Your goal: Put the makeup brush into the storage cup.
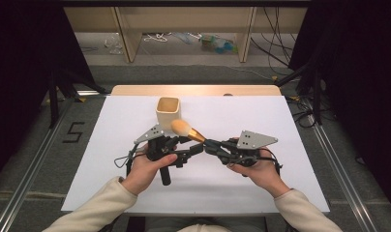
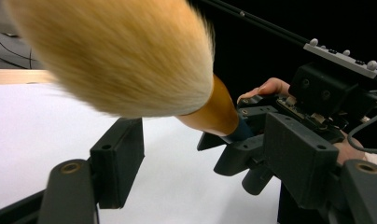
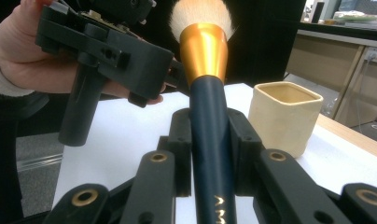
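Tan-bristled makeup brush (image 3: 206, 88) with gold ferrule and dark blue handle, clamped by the handle between the closed jaws of the right gripper (image 3: 210, 140), head raised over the white table sheet (image 1: 261, 121). Left gripper (image 2: 200, 154), jaws apart, flanking the ferrule without touching. Cream square ceramic cup (image 1: 168, 112) upright just behind the bristle head.
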{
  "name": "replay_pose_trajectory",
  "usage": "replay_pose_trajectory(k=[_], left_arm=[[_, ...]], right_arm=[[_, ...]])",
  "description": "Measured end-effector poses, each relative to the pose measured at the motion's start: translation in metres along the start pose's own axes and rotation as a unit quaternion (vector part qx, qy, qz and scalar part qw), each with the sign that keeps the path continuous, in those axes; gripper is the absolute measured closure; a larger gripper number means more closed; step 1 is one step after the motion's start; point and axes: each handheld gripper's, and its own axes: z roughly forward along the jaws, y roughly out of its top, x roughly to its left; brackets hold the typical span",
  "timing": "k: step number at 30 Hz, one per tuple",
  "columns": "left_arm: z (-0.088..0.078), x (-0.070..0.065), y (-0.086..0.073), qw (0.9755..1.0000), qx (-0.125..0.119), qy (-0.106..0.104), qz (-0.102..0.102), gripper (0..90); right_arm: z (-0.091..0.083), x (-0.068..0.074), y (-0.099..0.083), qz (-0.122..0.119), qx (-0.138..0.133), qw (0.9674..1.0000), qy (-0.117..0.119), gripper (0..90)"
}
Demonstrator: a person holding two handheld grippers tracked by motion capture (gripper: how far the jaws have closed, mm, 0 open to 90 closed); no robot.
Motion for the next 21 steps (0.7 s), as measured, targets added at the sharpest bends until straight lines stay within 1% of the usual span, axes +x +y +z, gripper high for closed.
replay_pose_trajectory(k=[2,3,4,7,10,12,13,15,16,17,21], left_arm=[[0.0006,-0.0001,0.0,1.0,-0.001,-0.001,0.002,29.5],[0.001,-0.0002,-0.0001,1.0,-0.003,-0.001,0.001,30.5],[0.0014,-0.0003,-0.0001,1.0,-0.004,-0.001,-0.001,31.0],[0.0026,-0.0002,0.0,0.9999,-0.01,0.0,-0.007,32.5],[0.0034,0.0,-0.0004,0.9998,-0.013,0.001,-0.017,33.7],[0.0039,0.0002,-0.0007,0.9997,-0.015,0.002,-0.02,34.7],[0.004,0.0003,-0.0012,0.9996,-0.017,0.004,-0.023,36.9],[0.0041,0.0003,-0.0014,0.9995,-0.017,0.005,-0.026,37.7],[0.0042,0.0003,-0.0019,0.9994,-0.019,0.006,-0.028,38.8],[0.0045,0.0005,-0.0023,0.9993,-0.021,0.004,-0.03,41.0],[0.0053,0.0005,-0.0033,0.999,-0.026,0.006,-0.037,44.0]], right_arm=[[0.0002,-0.0001,-0.0001,0.0,0.0,1.0,0.002,75.2],[0.0008,0.0009,0.0,0.0,0.0,1.0,-0.006,75.2],[0.0011,0.001,0.0001,-0.002,0.0,1.0,-0.005,75.2],[0.0014,0.0011,0.0001,-0.002,0.001,1.0,-0.002,75.2],[0.0015,0.0011,0.0,-0.004,0.004,1.0,-0.002,75.2],[0.002,0.0012,-0.0002,-0.005,0.003,1.0,-0.002,75.2],[0.0027,0.0014,-0.0004,-0.006,0.0,1.0,-0.001,75.2],[0.0028,0.0014,-0.0004,-0.006,0.0,1.0,-0.001,75.2],[0.002,0.0017,-0.0002,-0.006,0.005,1.0,-0.004,75.2],[0.0026,0.0021,-0.0004,-0.008,0.004,0.9999,-0.007,75.1],[0.0029,0.0023,-0.0005,-0.01,0.007,0.9999,-0.008,75.1]])
